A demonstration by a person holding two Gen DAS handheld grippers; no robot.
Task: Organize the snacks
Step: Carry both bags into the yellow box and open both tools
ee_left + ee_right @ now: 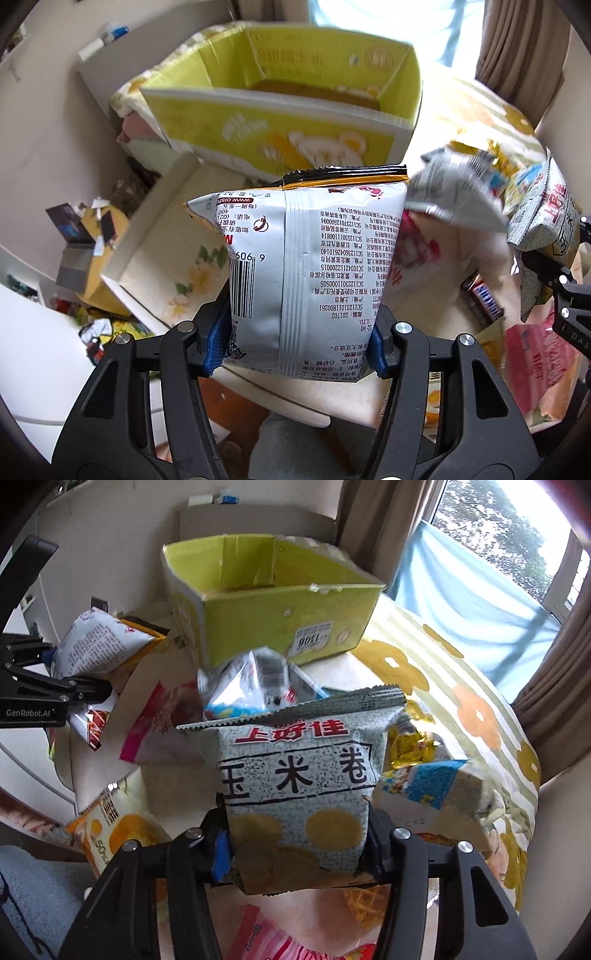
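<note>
My left gripper (pixel 295 347) is shut on a silver snack bag (pixel 306 258) with black print and a barcode, held upright in front of an open yellow cardboard box (pixel 280 122). My right gripper (pixel 295 853) is shut on a grey speckled corn-roll bag (pixel 295 775) with red and black characters, held upright. The yellow box (pixel 280 627) stands behind it. The left gripper (pixel 74 690) with its silver bag (pixel 99 646) shows at the left of the right wrist view. The right gripper's arm (pixel 565 288) and its grey bag (pixel 546 229) show at the right edge of the left wrist view.
Several loose snack packs lie on a table: a pink-and-white bag (pixel 159 723), a blue-and-silver bag (pixel 258 683), an orange chip bag (pixel 110 830), a blue-yellow pack (pixel 432 786). A floral cloth (pixel 480 709) covers the right side. Curtains and a window are behind. Floor clutter (pixel 92 236) lies at left.
</note>
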